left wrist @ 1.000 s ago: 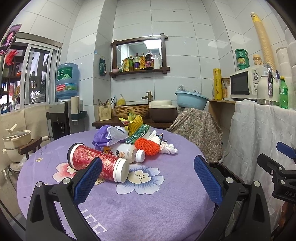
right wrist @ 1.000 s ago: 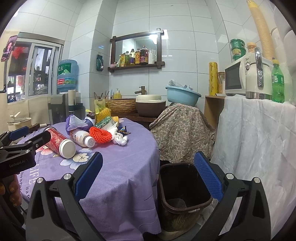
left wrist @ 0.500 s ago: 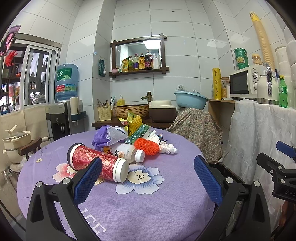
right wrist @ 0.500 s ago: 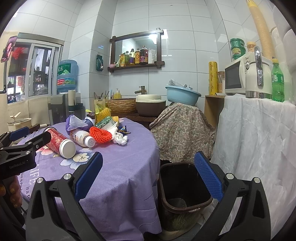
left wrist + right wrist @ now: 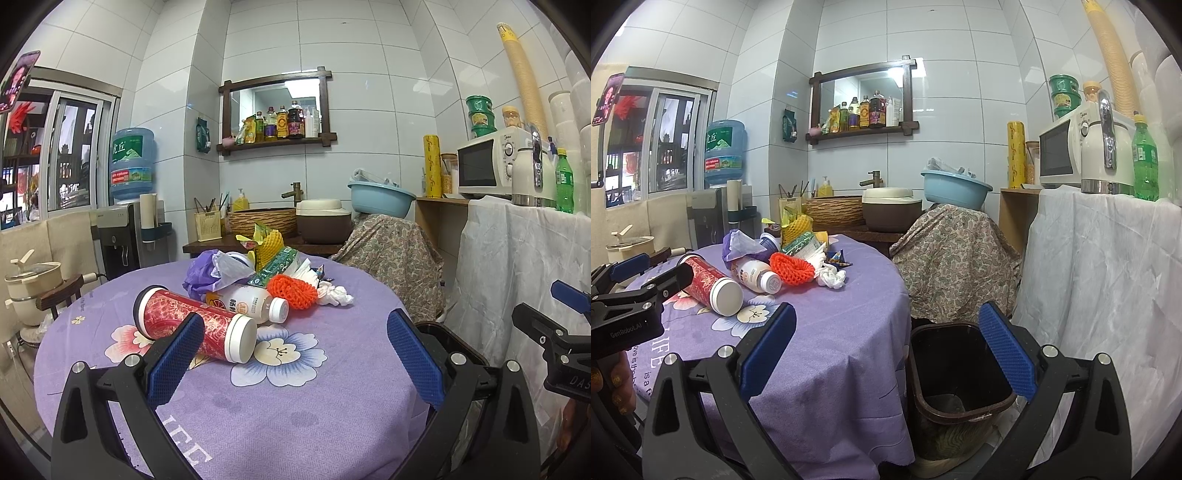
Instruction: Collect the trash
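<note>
A pile of trash lies on the round table with a purple cloth: a red canister with a white lid, a white drink bottle, an orange foam net, a crumpled white tissue, a purple bag and wrappers. My left gripper is open and empty, just short of the canister. My right gripper is open and empty, over the table edge and a dark brown bin on the floor. The pile also shows in the right wrist view.
A chair draped in patterned cloth stands behind the bin. A white-covered counter with a microwave and kettle is at the right. A sink counter with baskets lies behind the table. A water dispenser stands at the left.
</note>
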Tool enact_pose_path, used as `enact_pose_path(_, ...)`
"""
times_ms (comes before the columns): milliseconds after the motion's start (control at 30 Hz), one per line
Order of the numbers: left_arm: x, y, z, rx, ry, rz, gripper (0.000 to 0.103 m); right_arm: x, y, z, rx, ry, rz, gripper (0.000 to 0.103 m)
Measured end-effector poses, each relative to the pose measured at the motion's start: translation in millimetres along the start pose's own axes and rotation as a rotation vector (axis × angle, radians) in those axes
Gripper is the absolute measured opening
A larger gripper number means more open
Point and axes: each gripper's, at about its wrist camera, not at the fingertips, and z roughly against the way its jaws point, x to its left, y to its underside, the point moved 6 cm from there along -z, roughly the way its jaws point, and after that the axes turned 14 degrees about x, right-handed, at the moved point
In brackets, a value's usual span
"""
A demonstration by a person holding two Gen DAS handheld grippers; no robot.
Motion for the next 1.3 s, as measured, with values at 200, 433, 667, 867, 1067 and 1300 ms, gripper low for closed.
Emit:
enact_pose_path(200, -0.1, -0.4, -0.4, 0.0, 0.0, 0.0, 0.098, -0.3, 0.4, 0.0, 0.002, -0.001, -0.001, 0.098)
enact_pose_path(433, -0.3, -0.2, -0.4, 0.0, 0.0, -0.001, 0.098, -0.6, 0.3, 0.1, 0.001, -0.001, -0.002, 0.098)
enact_pose_path(667, -0.5, -0.1, -0.5, -0.001, -0.001, -0.002, 0.098, -0.7, 0.3, 0.1, 0.002, -0.002, -0.002, 0.098)
enact_pose_path(867, 1.2, 0.4, -6.8, 0.023, -0.003, -0.001, 0.098, 3.2, 1.9, -6.3, 0.026, -0.02, 0.013, 0.098)
enact_pose_path(1067, 38.0, 4.6, -30.9, 0.131, -0.024, 0.055, 0.098, 19.6, 3.5, -40.4, 0.15, -0.132, 0.071, 0.098)
enact_pose_path(1300, 129.6, 4.5, -45.6, 0.213, -0.158, 0.182, 0.098, 89.0, -9.6, -93.0, 0.285, -0.359, 0.291, 0.098)
